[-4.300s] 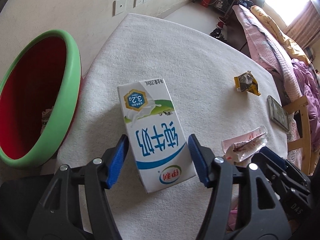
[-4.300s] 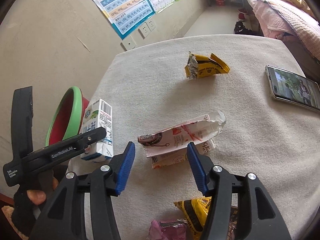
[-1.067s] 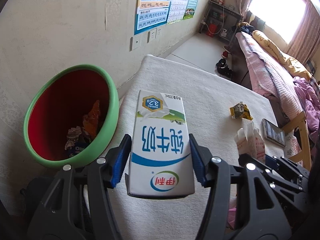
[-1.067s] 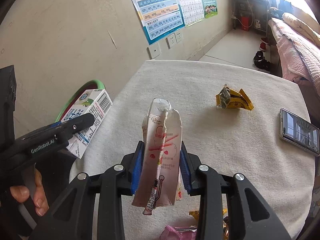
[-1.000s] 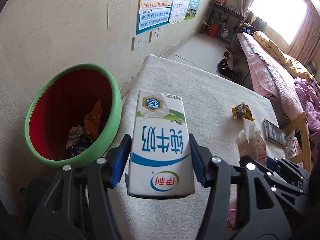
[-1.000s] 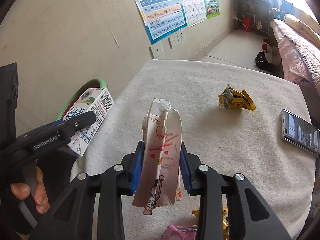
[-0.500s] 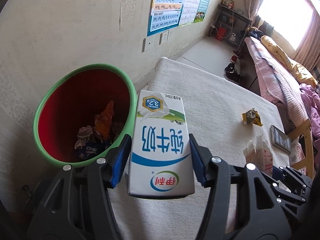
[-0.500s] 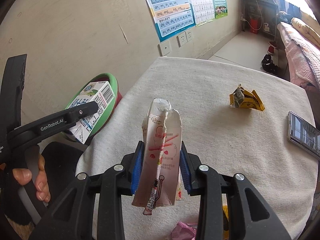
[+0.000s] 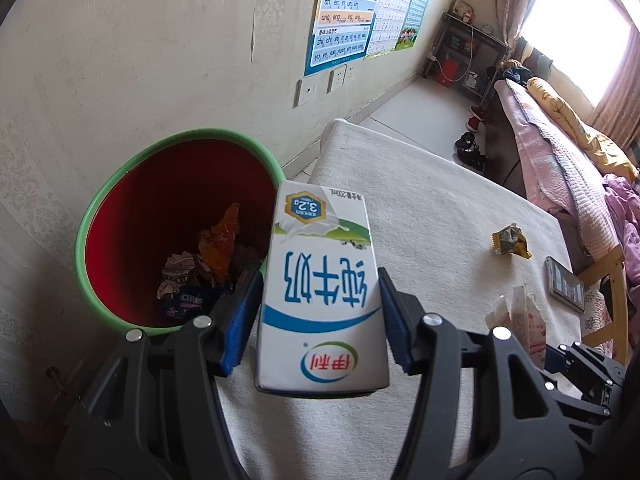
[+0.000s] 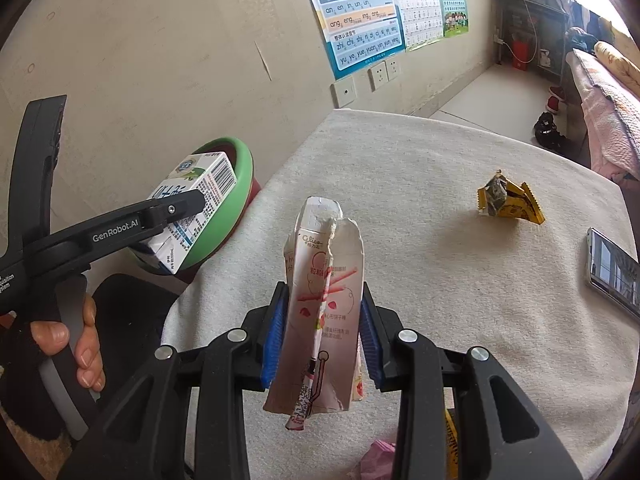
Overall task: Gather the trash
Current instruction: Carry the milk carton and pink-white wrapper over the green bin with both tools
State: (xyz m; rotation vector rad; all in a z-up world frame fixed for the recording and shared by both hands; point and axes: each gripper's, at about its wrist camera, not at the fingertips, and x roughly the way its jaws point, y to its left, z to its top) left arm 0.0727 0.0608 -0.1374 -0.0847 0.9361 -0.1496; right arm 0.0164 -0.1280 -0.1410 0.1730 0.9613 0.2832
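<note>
Pinching a white-and-blue milk carton (image 9: 322, 296) in our left tool (image 9: 320, 320) beside the bin (image 9: 120, 200); our right tool (image 10: 322, 334) squeezes a torn pink box (image 10: 326, 300) (crumpled).

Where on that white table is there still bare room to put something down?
The widest bare stretch of the table runs from the far edge by the wall to the yellow wrapper. Its left side beside the bin is bare too. The right edge holds a phone, and wrappers crowd the near edge.

"3.2g" on milk carton (image 9: 320, 280); "GenRobot.AI" on left claw (image 10: 176, 210); "OREO" wrapper (image 9: 188, 300).
</note>
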